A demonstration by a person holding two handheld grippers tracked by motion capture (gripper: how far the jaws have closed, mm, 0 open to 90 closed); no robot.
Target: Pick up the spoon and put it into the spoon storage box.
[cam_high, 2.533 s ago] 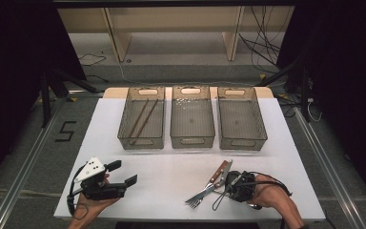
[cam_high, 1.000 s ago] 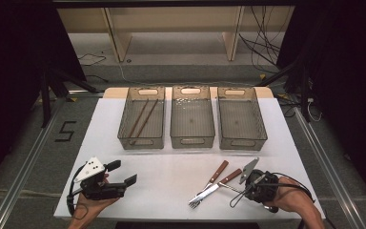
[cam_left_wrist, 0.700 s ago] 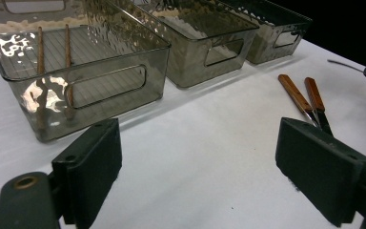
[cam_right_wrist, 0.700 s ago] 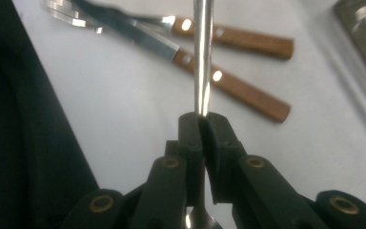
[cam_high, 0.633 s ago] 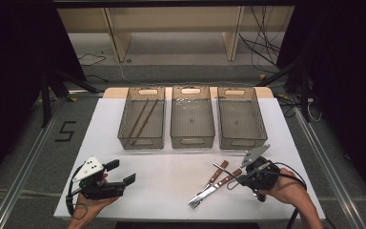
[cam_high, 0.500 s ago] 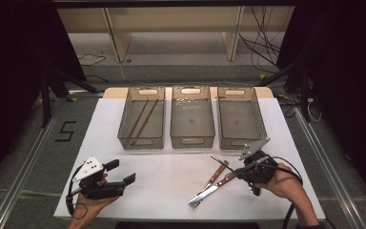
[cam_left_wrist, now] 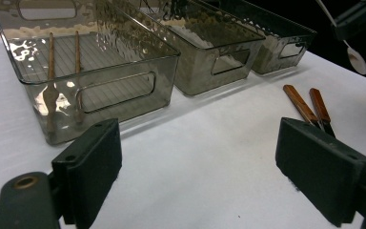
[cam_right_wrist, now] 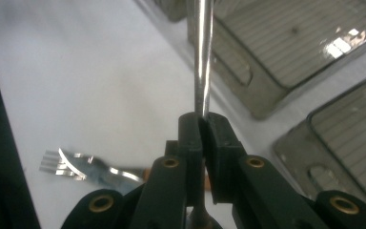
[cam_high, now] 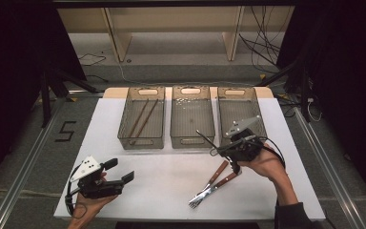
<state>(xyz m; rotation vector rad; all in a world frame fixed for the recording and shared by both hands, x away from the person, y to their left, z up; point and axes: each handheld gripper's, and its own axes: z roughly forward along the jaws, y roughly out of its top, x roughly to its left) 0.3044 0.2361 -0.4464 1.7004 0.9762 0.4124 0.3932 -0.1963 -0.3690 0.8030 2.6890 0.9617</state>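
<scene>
My right gripper (cam_high: pixel 220 150) is shut on the thin metal handle of a spoon (cam_high: pixel 204 138), held above the table just in front of the middle bin (cam_high: pixel 192 141). In the right gripper view the handle (cam_right_wrist: pixel 203 57) runs straight up out of the closed jaws (cam_right_wrist: pixel 202 119). The spoon's bowl (cam_left_wrist: pixel 355 58) hangs below that gripper (cam_left_wrist: pixel 357 14) in the left gripper view. Two wooden-handled forks (cam_high: pixel 214 183) lie on the white table beneath. My left gripper (cam_high: pixel 120 170) rests open at the front left, with nothing between its pads (cam_left_wrist: pixel 90 162).
Three smoky clear bins stand in a row at the back. The left bin (cam_high: pixel 140 141) holds wooden chopsticks (cam_high: pixel 140 118), the middle one has small shiny pieces at its far end, and the right bin (cam_high: pixel 240 102) looks bare. The table's front edge is close to both hands.
My right gripper has risen off the table with the spoon and moved away from the forks toward the bins. The left gripper has stayed put.
</scene>
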